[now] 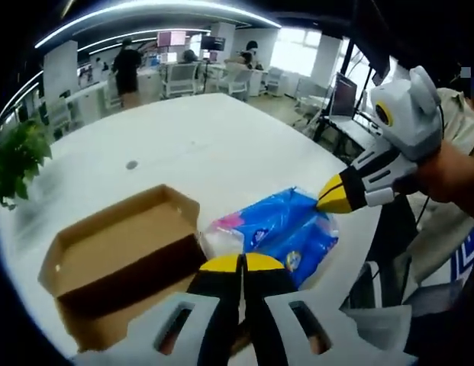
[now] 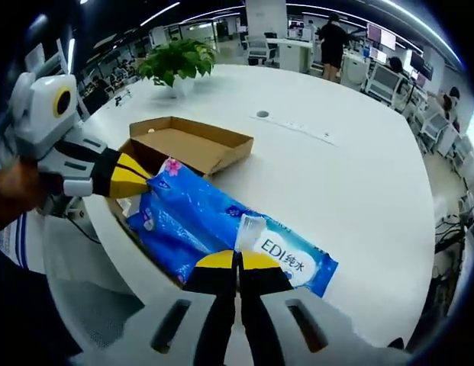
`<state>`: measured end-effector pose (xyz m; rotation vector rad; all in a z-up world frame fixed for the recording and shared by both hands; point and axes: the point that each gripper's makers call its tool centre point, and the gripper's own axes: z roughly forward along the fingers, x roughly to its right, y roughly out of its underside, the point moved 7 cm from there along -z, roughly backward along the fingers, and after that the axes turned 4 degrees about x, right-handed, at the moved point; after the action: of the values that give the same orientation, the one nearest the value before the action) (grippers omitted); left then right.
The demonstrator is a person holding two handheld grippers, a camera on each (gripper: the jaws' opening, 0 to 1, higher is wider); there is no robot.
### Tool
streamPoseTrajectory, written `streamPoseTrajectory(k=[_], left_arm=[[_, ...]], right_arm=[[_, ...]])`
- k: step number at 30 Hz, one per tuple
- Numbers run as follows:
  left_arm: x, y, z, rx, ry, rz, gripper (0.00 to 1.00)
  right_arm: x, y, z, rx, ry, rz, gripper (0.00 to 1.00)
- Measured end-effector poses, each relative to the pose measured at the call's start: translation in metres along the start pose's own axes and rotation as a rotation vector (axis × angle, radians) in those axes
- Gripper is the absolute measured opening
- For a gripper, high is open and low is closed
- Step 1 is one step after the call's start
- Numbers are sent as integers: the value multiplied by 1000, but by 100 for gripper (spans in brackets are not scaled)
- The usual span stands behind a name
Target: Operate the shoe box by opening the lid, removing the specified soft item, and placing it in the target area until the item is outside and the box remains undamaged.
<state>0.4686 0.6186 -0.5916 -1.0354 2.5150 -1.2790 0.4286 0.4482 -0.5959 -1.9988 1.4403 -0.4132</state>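
- Plant (image 1: 19,156): far left in the left gripper view, well apart from the work; it stands in nothing's way.
- Box (image 1: 122,255): open cardboard, lid off or folded away, sitting near the table's near edge. In the right gripper view the box (image 2: 192,143) lies beyond the pack and looks undamaged.
- Table (image 1: 214,145): white and broad, with bare surface to the far right of the box where the pack could be set.
- Left gripper (image 1: 243,263): jaws clenched together; I cannot tell whether they pinch the pack's edge or only meet above it.
- Pack (image 1: 286,229): blue soft tissue pack, partly over the box's right side, so not fully out yet. In the right gripper view the pack (image 2: 221,229) reaches toward the camera.
- Right gripper (image 2: 238,263): jaws closed at the pack's near end, apparently gripping it, though the contact itself is hidden.
- Risks, as I judge them: the slick wrapper may slip from a thin pinch; dragging the pack low could catch and tear the box wall; the near table edge invites a drop.
- People and desks stand far off, no obstacle.
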Motion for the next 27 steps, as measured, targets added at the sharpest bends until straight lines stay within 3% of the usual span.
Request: streamPoseTrajectory(k=[18,27], left_arm=[[58,-19,78,-52,88,42,0],[77,-27,106,-75,116,48,0]], right_arm=[[87,44,-16,-25,54,85,0],[118,57,-18,-39,62,111,0]])
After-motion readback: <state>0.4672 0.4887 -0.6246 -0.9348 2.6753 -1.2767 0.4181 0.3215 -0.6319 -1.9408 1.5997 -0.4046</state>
